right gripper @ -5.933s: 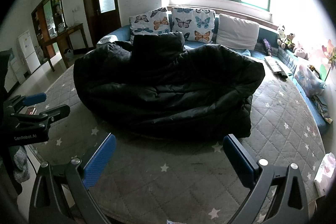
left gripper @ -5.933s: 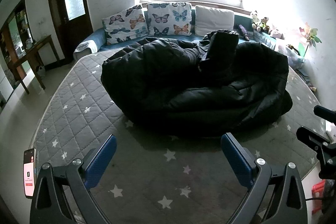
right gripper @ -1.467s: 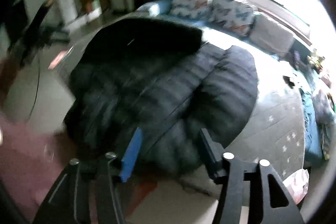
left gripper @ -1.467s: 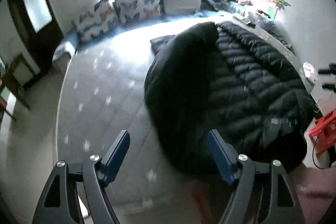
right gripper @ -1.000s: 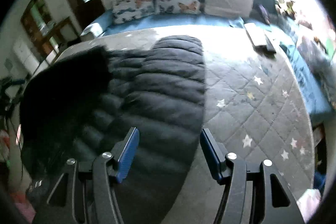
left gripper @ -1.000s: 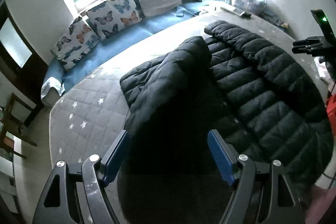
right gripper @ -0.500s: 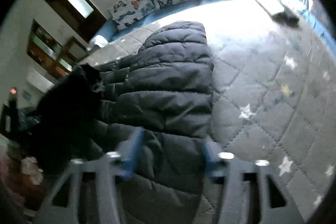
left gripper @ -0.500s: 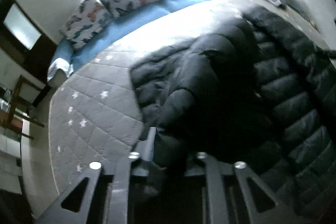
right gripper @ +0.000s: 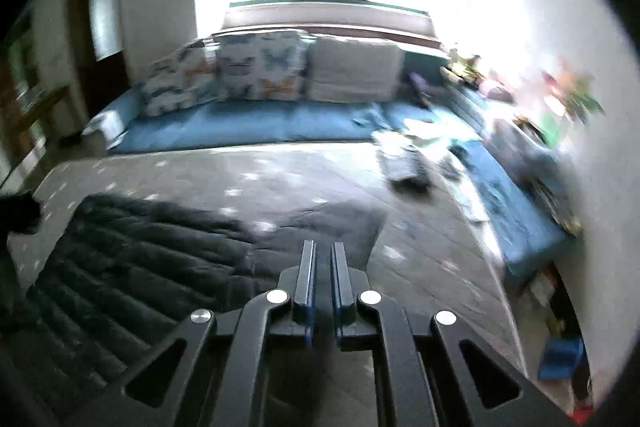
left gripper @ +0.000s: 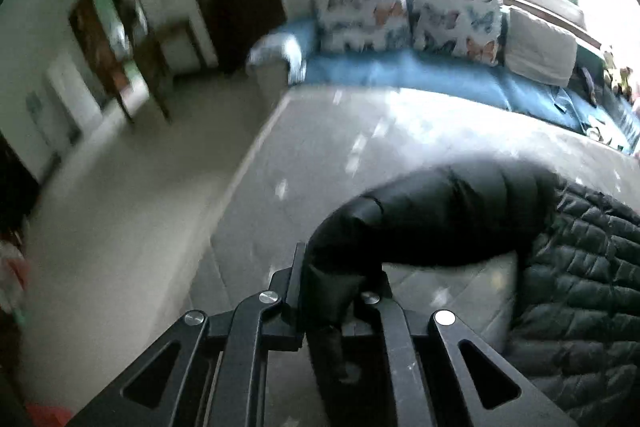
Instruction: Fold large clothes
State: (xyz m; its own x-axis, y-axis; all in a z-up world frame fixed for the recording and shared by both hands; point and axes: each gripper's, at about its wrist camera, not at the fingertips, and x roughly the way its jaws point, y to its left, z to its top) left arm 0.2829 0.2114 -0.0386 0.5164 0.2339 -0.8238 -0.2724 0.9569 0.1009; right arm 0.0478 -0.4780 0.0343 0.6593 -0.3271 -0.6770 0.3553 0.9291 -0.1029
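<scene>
Across the grey starred bed [right gripper: 420, 227] the left tongs [left gripper: 336, 279] pinch the black puffer jacket [left gripper: 580, 267] while the right tongs [right gripper: 322, 267] are clamped together, empty.

1. The black quilted puffer jacket [left gripper: 580, 287] is lying spread on the grey star-patterned mattress [left gripper: 320, 163].
2. One smooth black part (a sleeve, apparently) is arching up off it, pinched at its end.

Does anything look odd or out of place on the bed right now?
Yes. The black puffer jacket is not flat: one sleeve arches up off the grey star quilt, pinched in the left gripper. The right gripper looks shut on nothing.
</scene>
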